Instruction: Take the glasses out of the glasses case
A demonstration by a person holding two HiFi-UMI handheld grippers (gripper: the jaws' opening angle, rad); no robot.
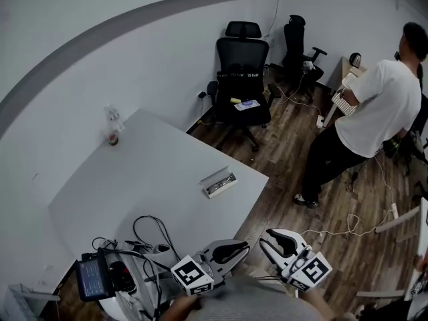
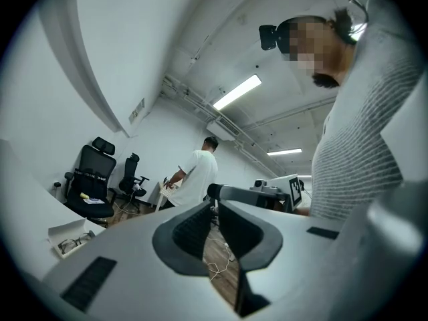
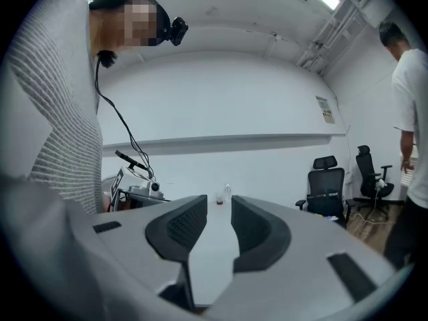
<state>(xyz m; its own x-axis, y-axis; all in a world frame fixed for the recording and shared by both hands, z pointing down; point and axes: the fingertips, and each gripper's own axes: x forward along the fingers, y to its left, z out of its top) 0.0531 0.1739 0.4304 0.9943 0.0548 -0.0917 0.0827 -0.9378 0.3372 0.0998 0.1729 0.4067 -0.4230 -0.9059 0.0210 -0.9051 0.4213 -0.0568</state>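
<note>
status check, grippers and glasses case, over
Left gripper open, empty. Right gripper open, empty. Glasses case open on table, glasses inside, untouched. Cables at near corner, off the path.

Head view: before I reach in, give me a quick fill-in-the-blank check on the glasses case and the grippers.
1. The glasses case lies on the white table with its lid ____.
2. The glasses lie ____ the case.
3. The left gripper and the right gripper each hold ____.
Missing words: open; inside; nothing.
</note>
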